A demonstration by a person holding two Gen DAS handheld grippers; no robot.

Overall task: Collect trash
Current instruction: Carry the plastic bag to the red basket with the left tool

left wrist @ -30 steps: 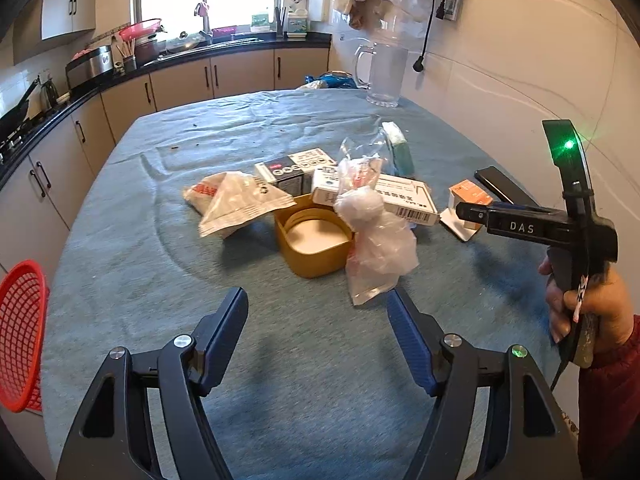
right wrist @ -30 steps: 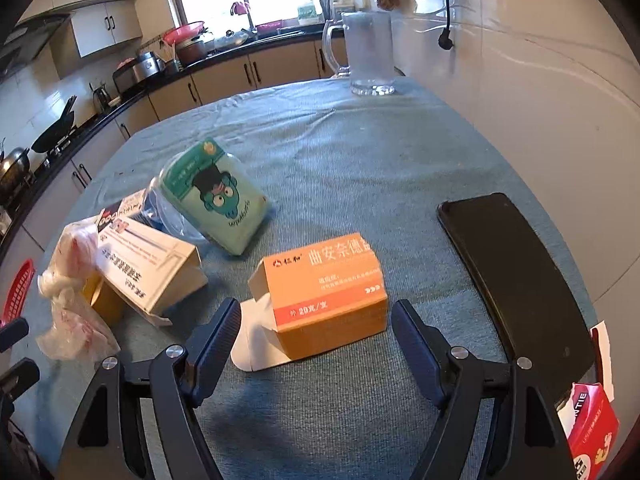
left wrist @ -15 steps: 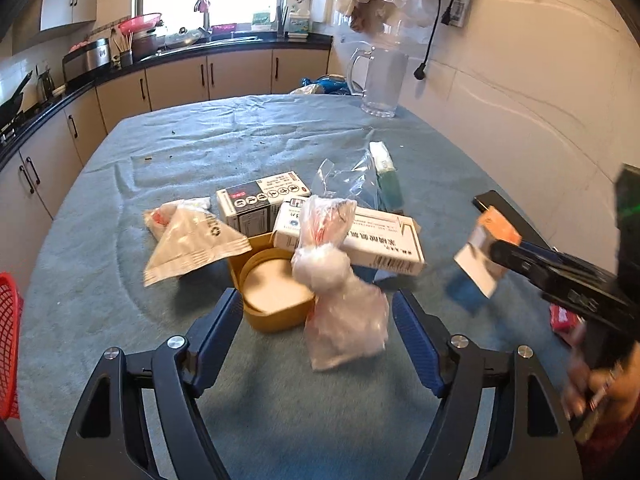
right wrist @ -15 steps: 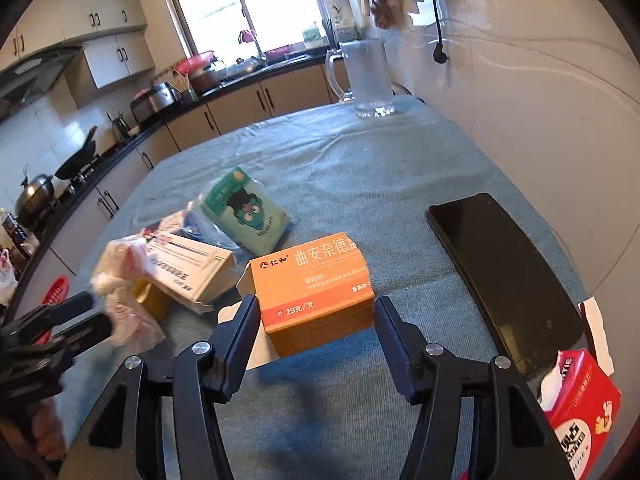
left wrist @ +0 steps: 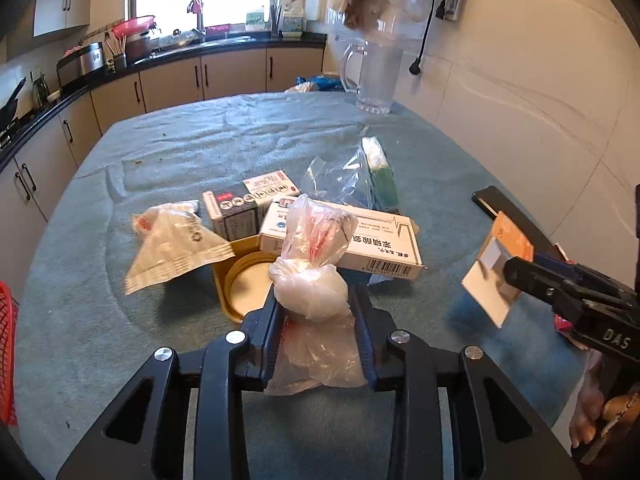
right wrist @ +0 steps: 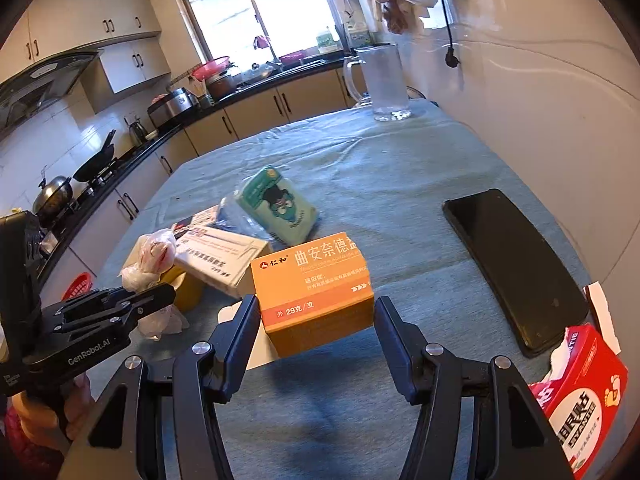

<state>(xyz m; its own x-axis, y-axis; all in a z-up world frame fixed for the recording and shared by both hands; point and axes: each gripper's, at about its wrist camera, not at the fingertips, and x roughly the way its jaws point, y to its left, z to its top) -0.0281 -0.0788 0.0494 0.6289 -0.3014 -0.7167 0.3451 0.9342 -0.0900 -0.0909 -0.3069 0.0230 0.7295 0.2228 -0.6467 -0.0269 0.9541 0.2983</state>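
Your left gripper point(left wrist: 318, 320) is closing its fingers on the knotted plastic bag point(left wrist: 310, 292) at lower centre; your right gripper point(right wrist: 316, 320) grips the orange box point(right wrist: 314, 280) above the tabletop point(right wrist: 400, 208).

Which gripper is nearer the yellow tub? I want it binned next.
Left. The left gripper, closing on the plastic bag, sits right beside the yellow tub; the right gripper holds the orange box farther off.
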